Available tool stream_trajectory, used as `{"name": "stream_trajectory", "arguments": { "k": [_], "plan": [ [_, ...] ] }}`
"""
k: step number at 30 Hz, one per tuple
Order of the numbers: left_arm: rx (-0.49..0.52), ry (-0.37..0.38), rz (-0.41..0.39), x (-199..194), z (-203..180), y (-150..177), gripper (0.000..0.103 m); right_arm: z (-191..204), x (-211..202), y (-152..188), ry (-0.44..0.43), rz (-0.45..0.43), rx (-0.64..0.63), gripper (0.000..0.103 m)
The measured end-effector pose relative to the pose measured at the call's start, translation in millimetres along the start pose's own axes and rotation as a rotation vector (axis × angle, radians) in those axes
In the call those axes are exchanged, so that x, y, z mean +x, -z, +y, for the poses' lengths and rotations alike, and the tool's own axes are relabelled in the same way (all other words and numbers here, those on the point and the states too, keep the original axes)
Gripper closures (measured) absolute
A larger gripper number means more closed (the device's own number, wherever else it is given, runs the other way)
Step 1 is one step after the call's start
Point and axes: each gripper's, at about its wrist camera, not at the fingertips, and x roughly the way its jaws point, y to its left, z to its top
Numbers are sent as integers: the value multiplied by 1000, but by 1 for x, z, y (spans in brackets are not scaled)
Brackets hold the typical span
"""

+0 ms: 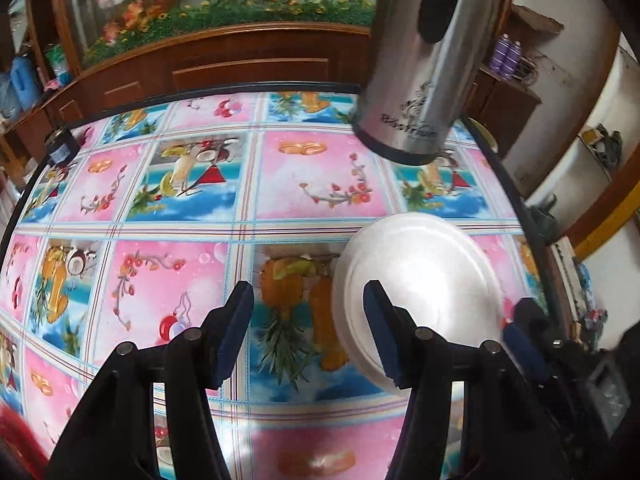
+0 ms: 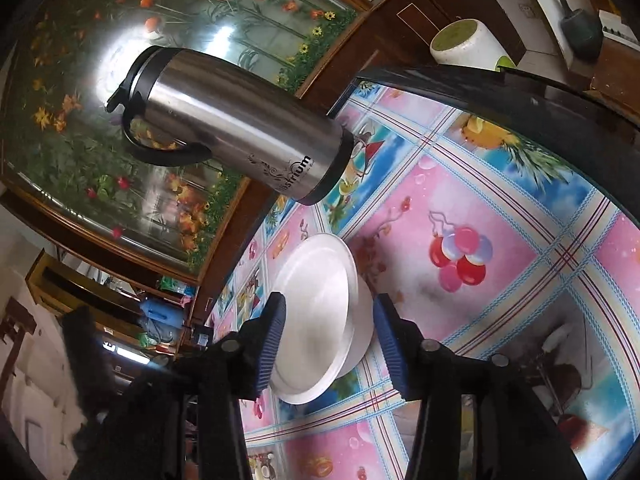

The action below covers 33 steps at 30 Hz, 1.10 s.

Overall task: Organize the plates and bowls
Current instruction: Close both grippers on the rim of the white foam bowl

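Note:
A white plate (image 1: 420, 280) lies on a white bowl on the table's colourful cloth (image 1: 192, 208). In the right wrist view the plate (image 2: 316, 312) sits on top of the bowl (image 2: 362, 328). My left gripper (image 1: 310, 332) is open and empty, with its right finger over the plate's left edge. My right gripper (image 2: 330, 340) is open and empty, with its fingers on either side of the plate and bowl, just above them. The right gripper also shows in the left wrist view (image 1: 524, 340), at the plate's right side.
A steel thermos jug (image 1: 424, 60) with a black handle stands behind the plate; it also shows in the right wrist view (image 2: 240, 124). A wooden cabinet with a flower-painted glass front (image 1: 208, 12) stands behind the table. The table's dark edge (image 2: 560, 96) curves on the right.

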Motion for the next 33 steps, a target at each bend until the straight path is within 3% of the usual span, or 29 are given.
{"name": "stream_trajectory", "arguments": {
  "k": [8, 13, 17, 33],
  "plan": [
    [-21, 89, -10, 7, -1, 14, 47, -1, 17, 6, 41, 37, -14, 53],
    [-69, 130, -43, 17, 9, 24, 47, 1, 18, 9, 60, 20, -31, 53],
    [-70, 168, -24, 23, 14, 17, 48, 1, 21, 14, 84, 10, -45, 53],
    [6, 137, -50, 35, 1, 27, 47, 6, 19, 22, 157, -42, -114, 53]
  ]
}}
